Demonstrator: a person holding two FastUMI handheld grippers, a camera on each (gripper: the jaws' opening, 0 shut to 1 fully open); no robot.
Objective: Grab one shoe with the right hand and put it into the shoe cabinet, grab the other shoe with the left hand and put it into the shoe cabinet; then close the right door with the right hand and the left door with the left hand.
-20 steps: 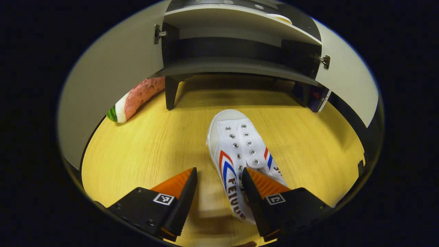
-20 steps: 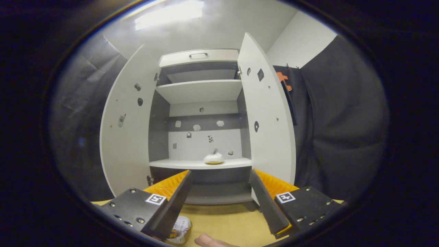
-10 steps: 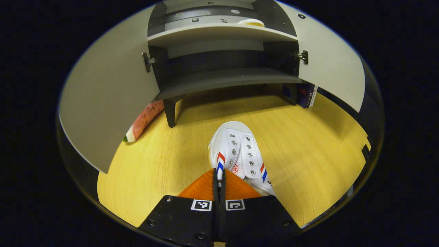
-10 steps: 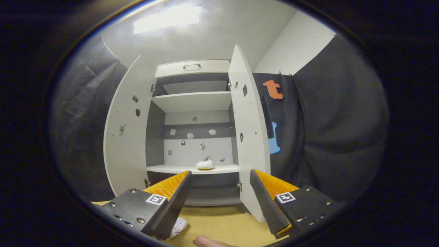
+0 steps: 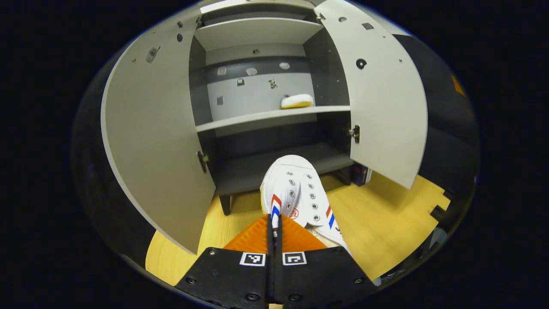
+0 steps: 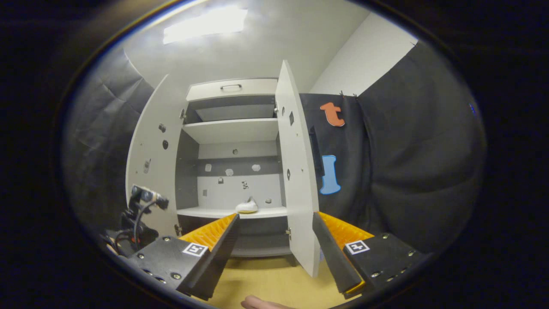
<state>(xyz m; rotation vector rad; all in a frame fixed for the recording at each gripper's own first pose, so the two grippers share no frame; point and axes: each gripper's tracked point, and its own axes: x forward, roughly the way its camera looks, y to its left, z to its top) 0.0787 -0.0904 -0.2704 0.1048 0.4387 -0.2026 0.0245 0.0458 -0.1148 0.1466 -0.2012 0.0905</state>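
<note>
Left gripper closed on the second shoe and lifted it toward the cabinet.

One second earlier the left gripper (image 5: 273,223) stood open around the white canvas shoe (image 5: 296,193) lying on the wooden floor (image 5: 377,219); it then clamped onto the shoe's side and raised it, so the toe came level with the shoe cabinet's bottom shelf (image 5: 257,169) and the watermelon-slice toy passed out of frame. The right gripper (image 6: 274,253) swung rightward, the right door (image 6: 296,180) shifted toward centre frame, and the left gripper's rig (image 6: 139,214) entered at lower left where the shoe had been.
</note>
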